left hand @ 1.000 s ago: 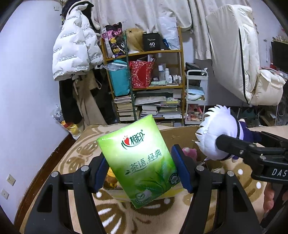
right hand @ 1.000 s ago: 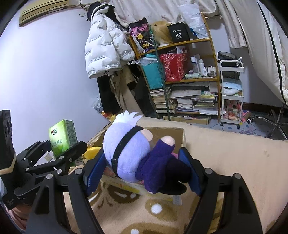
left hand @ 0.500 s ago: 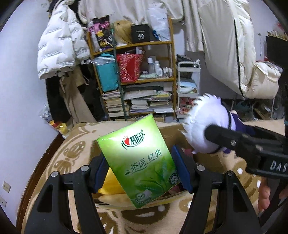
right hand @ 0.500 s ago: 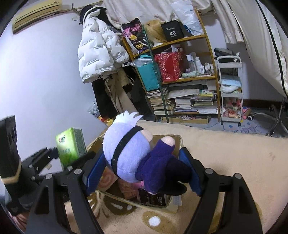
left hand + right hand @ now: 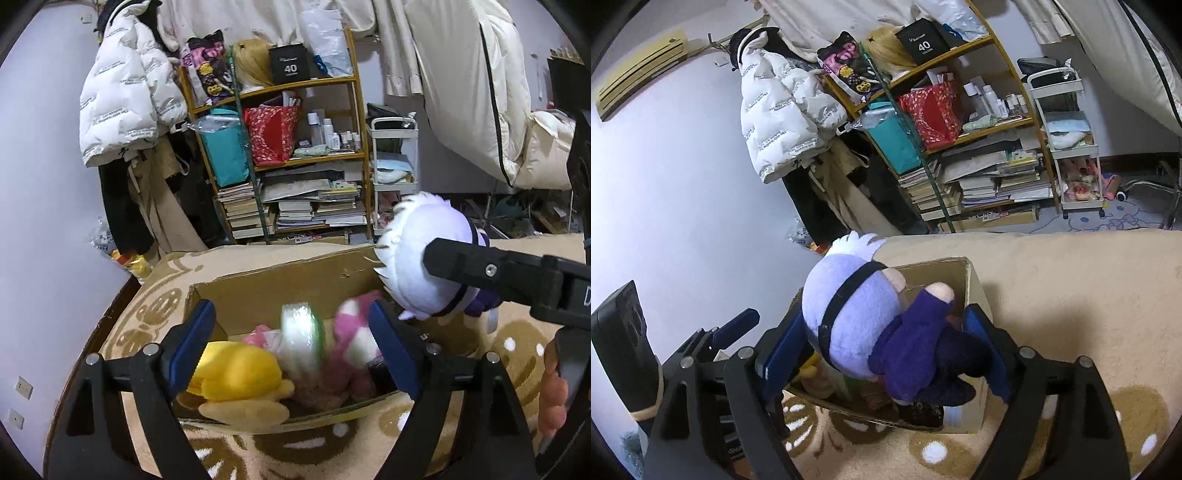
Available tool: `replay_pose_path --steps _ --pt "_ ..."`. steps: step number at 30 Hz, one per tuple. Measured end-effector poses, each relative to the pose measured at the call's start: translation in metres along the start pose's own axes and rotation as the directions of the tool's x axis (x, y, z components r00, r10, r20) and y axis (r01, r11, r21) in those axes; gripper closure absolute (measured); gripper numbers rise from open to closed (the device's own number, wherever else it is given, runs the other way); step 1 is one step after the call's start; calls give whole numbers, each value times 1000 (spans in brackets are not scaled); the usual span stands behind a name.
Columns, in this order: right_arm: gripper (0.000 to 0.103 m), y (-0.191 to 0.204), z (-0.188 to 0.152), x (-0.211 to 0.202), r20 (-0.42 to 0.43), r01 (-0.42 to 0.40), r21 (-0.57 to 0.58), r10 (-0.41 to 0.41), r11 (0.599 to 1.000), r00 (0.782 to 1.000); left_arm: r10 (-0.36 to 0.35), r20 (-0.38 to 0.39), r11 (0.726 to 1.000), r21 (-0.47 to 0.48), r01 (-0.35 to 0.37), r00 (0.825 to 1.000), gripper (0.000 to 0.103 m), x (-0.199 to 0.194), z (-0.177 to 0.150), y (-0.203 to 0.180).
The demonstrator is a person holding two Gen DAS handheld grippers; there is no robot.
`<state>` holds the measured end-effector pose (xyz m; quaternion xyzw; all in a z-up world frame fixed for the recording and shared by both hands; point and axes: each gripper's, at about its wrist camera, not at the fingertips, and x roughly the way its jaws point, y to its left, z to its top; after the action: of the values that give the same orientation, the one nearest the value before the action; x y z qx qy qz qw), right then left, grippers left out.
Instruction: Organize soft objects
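While over the box (image 5: 280,280), both grippers' jaws just widening

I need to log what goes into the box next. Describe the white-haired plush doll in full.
The plush doll has a big round pale-lilac head with spiky white hair on top, a black band across the face, pinkish hands and a dark purple outfit, all soft fabric. It lies tilted, head to the left, between the blue pads of the right tool, whose jaws have just been opening; both pads appear to touch it. It hangs over the open cardboard box, above its rim.
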<state>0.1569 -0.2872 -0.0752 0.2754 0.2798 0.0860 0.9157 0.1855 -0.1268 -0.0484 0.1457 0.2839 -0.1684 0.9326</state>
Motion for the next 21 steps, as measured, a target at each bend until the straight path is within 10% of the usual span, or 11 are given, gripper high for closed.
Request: replay_pose_path --steps 21 --pt "0 34 -3 -53 15 62 -126 -61 990 998 96 4 985 -145 -94 995 1 -105 -30 40"
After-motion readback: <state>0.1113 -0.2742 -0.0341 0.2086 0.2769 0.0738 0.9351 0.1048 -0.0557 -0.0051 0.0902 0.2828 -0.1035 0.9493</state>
